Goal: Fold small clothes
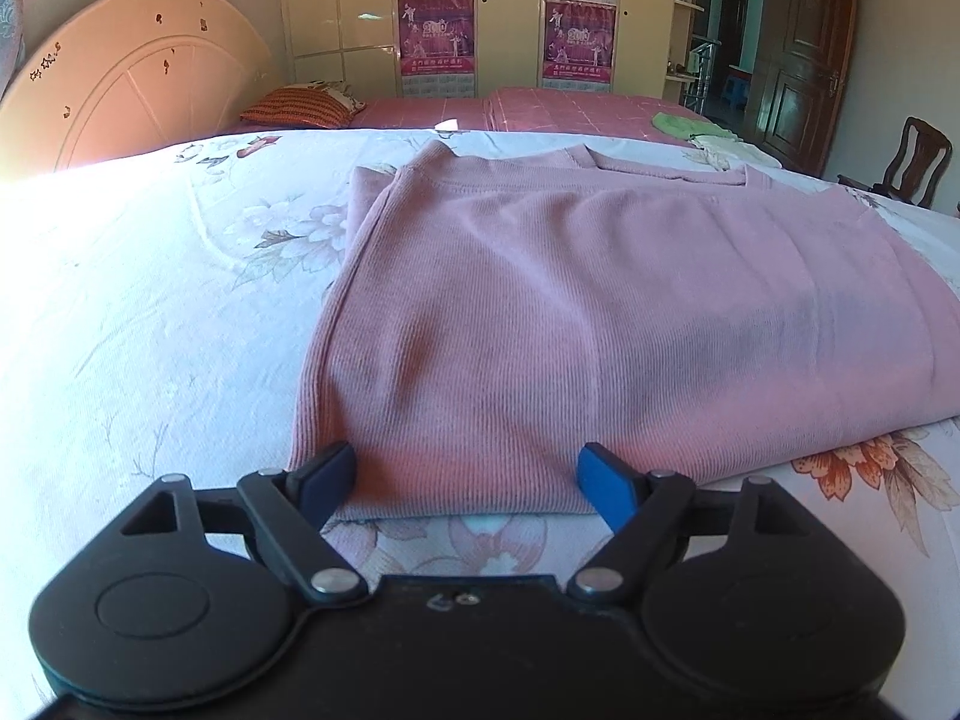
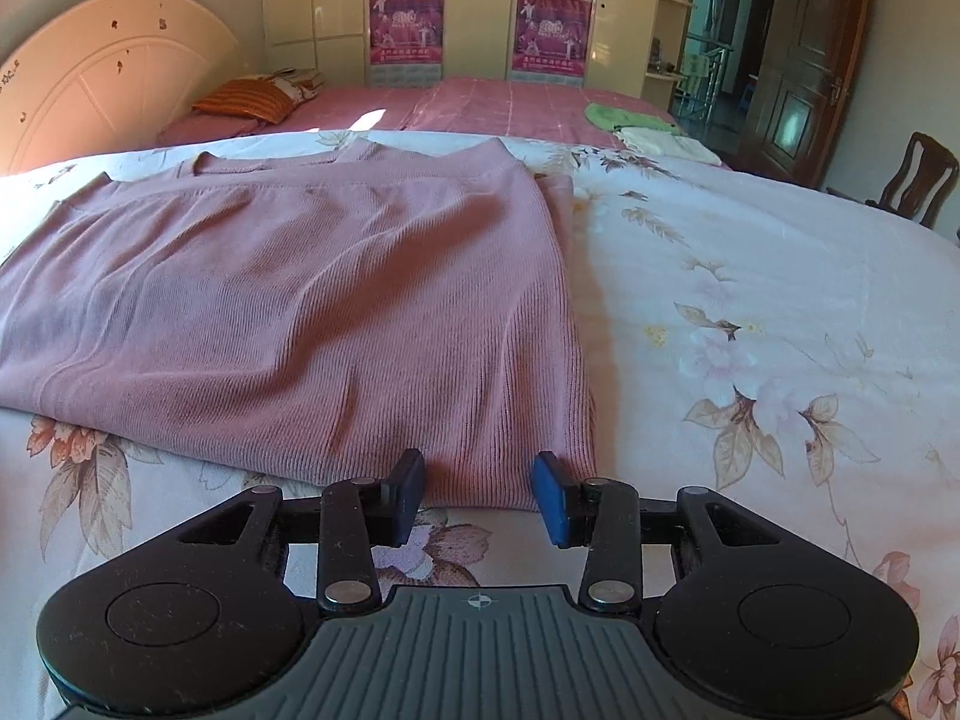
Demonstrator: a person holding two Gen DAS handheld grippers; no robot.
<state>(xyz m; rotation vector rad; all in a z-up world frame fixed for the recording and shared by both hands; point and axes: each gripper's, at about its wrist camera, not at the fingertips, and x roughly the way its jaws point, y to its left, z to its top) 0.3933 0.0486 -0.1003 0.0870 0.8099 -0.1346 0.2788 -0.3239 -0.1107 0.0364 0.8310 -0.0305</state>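
Both low and level at pink top hem on bed: left hand-held gripper released, right hand-held gripper released, each straddling hem.

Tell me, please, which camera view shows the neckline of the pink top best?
The right wrist view: the neckline of the pink top shows as a full curve at the far edge. The left wrist view shows it flatter, more to the side.

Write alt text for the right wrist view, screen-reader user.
The open right gripper sits at the near hem of a pink ribbed top, sides folded in, on a floral bedsheet. Behind: a pink bedspread, an orange pillow, a wardrobe.
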